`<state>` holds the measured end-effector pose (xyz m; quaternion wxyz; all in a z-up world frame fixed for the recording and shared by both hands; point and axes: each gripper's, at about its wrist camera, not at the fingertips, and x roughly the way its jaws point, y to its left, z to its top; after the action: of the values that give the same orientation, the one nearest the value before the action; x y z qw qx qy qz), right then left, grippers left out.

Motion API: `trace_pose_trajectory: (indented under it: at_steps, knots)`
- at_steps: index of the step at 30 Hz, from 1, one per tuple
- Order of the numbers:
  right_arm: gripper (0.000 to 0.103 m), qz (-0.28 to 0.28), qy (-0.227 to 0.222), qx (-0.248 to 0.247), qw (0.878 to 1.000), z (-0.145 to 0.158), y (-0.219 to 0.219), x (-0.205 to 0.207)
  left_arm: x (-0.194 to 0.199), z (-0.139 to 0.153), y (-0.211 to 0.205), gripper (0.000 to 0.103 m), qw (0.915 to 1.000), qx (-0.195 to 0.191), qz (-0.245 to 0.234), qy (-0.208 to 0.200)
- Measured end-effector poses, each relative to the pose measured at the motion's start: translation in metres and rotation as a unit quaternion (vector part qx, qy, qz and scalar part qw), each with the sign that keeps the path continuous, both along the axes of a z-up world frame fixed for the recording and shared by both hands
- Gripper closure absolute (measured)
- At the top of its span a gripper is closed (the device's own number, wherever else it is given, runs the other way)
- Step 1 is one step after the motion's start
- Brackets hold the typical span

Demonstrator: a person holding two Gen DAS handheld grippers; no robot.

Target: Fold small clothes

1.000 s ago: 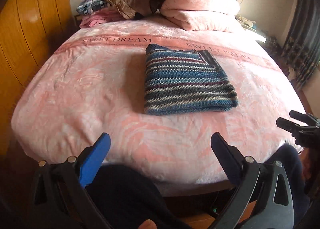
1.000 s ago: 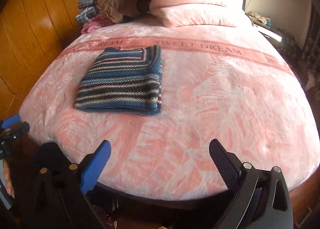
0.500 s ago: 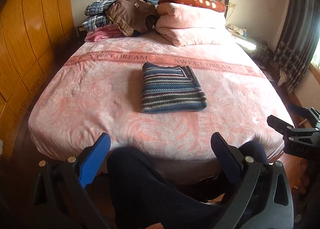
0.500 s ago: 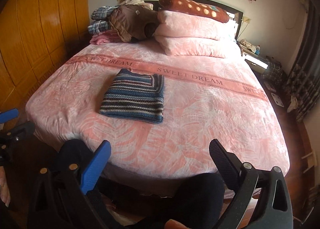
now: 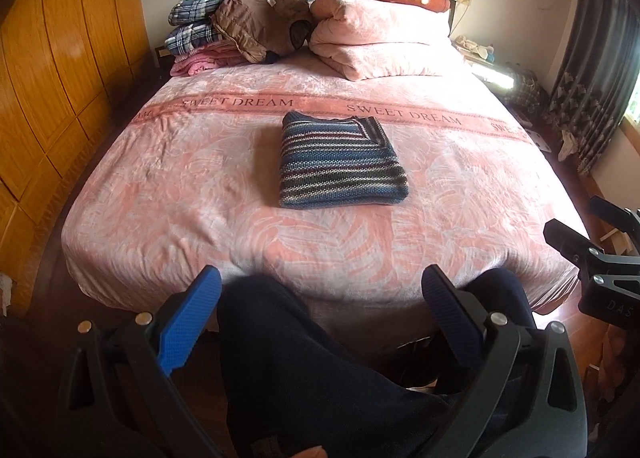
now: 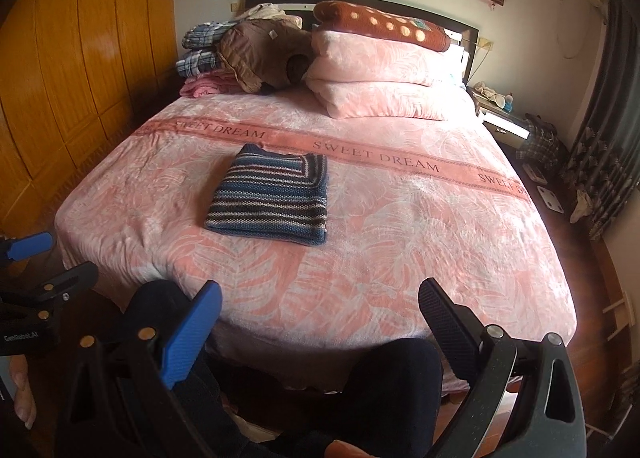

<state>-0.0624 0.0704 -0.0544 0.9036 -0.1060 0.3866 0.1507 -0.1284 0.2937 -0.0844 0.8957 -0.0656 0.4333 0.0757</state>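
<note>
Wide pink leaf-patterned bed (image 5: 200, 193) fills the room, orange wooden wardrobe (image 5: 52, 69) down one side, dark patterned curtains (image 5: 592, 69) opposite. Pink folded pillows (image 6: 384, 77) are stacked at the headboard. The folded blue striped knit sweater (image 5: 340, 161) lies flat mid-bed. Left tool (image 5: 320, 318) gapes wide, gripping nothing, over the person's dark trouser legs (image 5: 304, 370). Right tool (image 6: 320, 322) is equally spread and empty, well short of the sweater.

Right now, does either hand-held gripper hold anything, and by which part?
Nothing is held. The left hand-held gripper and right hand-held gripper are open and empty; the folded blue striped knitted sweater lies untouched on the pink bed.
</note>
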Motion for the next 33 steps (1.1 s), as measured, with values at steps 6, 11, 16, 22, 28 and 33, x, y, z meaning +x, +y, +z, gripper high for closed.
trace_pose_trajectory:
  at_steps: [6, 11, 16, 22, 28, 33]
  knots:
    - [0.004, 0.001, -0.006, -0.005, 1.000, 0.0016, 0.0009, -0.0041, -0.0022, 0.0012, -0.0023, 0.003, 1.0000, 0.001, -0.005, -0.004]
    - [0.004, 0.002, -0.005, -0.006, 1.000, 0.0010, 0.0017, -0.0040, -0.0027, 0.0013, -0.0038, 0.003, 1.0000, 0.000, -0.004, -0.006]
    - [0.004, 0.002, -0.004, -0.007, 1.000, 0.0001, 0.0028, -0.0044, -0.0019, 0.0003, -0.0042, 0.003, 1.0000, -0.001, -0.003, -0.005]
    - [0.004, 0.002, -0.002, -0.007, 1.000, -0.0020, 0.0021, -0.0013, -0.0019, -0.0001, -0.0056, 0.003, 1.0000, -0.001, -0.004, -0.003]
    - [0.004, 0.004, -0.003, -0.009, 1.000, -0.0033, 0.0022, 0.0003, -0.0013, -0.0005, -0.0067, 0.003, 1.0000, -0.001, -0.006, -0.001]
    - [0.004, 0.006, -0.005, -0.011, 1.000, -0.0057, 0.0028, 0.0021, 0.0005, -0.0007, -0.0055, 0.003, 1.0000, -0.001, -0.007, -0.001]
